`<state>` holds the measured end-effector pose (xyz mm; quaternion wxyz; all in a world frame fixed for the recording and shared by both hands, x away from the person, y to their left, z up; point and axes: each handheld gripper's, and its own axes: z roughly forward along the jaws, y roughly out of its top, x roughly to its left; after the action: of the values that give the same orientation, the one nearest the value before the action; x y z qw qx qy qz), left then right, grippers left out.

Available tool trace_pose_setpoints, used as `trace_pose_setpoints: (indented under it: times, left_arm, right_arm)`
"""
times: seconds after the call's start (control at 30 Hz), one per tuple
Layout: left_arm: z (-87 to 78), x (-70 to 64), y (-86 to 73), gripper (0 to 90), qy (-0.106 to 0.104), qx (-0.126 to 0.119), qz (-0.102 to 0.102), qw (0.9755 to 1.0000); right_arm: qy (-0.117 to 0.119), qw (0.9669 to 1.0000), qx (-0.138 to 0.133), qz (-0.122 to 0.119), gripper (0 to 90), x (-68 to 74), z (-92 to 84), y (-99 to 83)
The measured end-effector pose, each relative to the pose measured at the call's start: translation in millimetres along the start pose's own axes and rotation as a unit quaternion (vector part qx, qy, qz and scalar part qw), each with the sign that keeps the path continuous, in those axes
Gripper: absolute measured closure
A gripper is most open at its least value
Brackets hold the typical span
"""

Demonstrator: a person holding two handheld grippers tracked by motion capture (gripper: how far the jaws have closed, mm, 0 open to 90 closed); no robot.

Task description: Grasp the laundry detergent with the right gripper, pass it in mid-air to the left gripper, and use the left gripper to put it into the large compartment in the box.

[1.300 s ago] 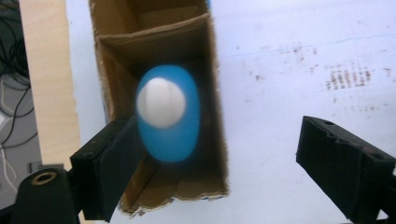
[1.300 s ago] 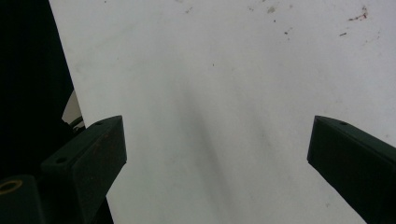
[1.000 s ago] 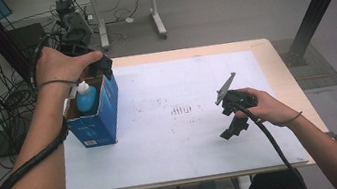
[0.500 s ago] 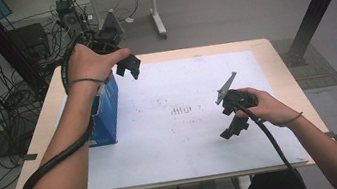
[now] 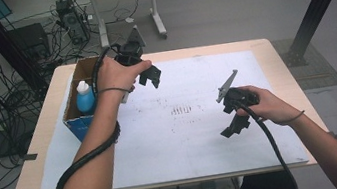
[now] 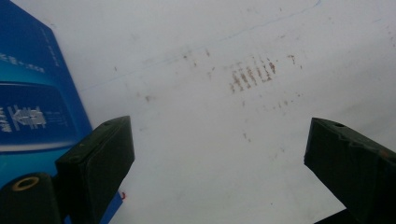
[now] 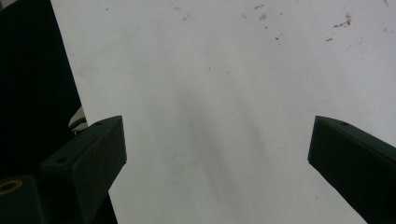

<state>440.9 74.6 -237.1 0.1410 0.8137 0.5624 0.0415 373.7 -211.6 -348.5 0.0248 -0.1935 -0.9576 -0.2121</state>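
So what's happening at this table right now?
A person holds a claw in each hand over a white sheet on the table. The left claw, open and empty, is raised beside a blue cardboard box that holds a blue bottle. The right claw, also open and empty, hovers low over the sheet's right part. Brownish marks stain the middle.

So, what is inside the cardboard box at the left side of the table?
A bottle with a blue body and white cap stands in the cardboard box. The person's left arm hides part of the inside.

Box (image 5: 75,122) partly behind left forearm (image 5: 97,135)
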Motion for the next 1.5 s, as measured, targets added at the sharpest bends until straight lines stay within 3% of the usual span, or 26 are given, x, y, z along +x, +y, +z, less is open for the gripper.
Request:
trace_pose_setpoints:
  times: [0.3,0.43,0.93,1.5]
  left_arm:
    - [40.6,-2.6,1.2,9.5,0.005,0.008,-0.004,0.9999]
    - [48.1,-3.1,1.4,9.6,0.004,0.009,0.0,1.0]
    - [88.9,3.0,-2.9,9.8,-0.014,0.014,-0.02,0.9996]
    - [107.0,-1.8,-1.7,10.0,-0.023,0.019,-0.021,0.9993]
  right_arm:
    - [-0.006,1.0,-0.004,0.007,3.8,4.5,-7.3,-2.4]
    - [-0.007,0.9999,-0.001,0.011,3.8,6.9,-10.3,-2.4]
    - [-0.011,0.9999,-0.005,0.012,3.7,9.2,-12.0,-2.4]
    - [-0.01,0.9998,-0.002,0.016,3.7,5.9,-10.0,-5.1]
